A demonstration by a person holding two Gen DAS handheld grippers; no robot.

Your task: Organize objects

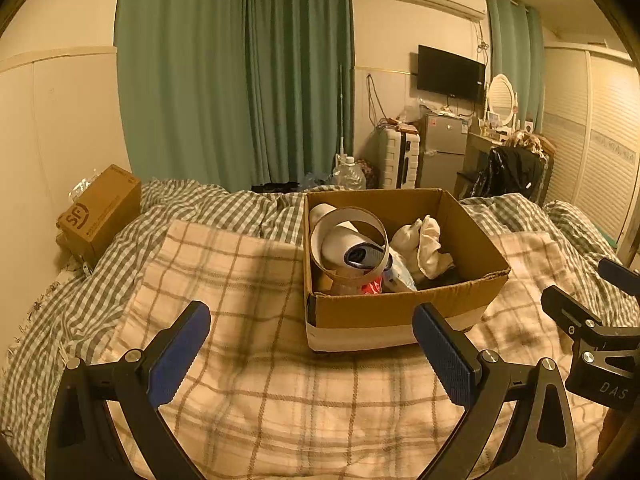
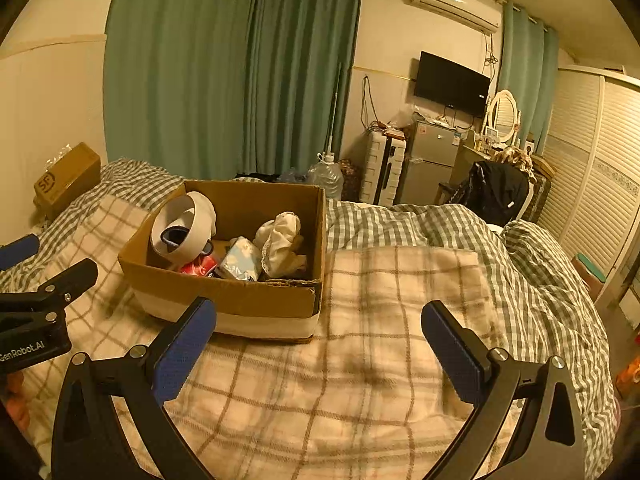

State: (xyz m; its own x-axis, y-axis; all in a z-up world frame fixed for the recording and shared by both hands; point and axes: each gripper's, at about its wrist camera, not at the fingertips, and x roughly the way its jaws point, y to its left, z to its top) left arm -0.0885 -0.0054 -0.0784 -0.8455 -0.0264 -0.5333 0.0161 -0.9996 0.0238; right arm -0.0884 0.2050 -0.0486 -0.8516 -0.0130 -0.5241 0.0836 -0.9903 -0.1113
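Note:
An open cardboard box (image 1: 400, 312) stands on a plaid blanket (image 1: 248, 280) on the bed; it also shows in the right wrist view (image 2: 240, 300). Inside lie a wide tape ring (image 1: 348, 248), a white cloth (image 1: 424, 244), a tissue pack (image 2: 240, 264) and a red item (image 2: 196, 269). My left gripper (image 1: 312, 320) is open and empty, just short of the box's front wall. My right gripper (image 2: 320, 316) is open and empty, beside the box's right front corner. Each gripper shows at the edge of the other's view.
A closed brown shipping box (image 1: 96, 216) sits at the bed's far left by the wall. A green checked duvet (image 2: 480, 232) covers the bed behind and to the right. Beyond the bed are curtains, a water jug (image 1: 349, 176), a suitcase, a small fridge and a chair.

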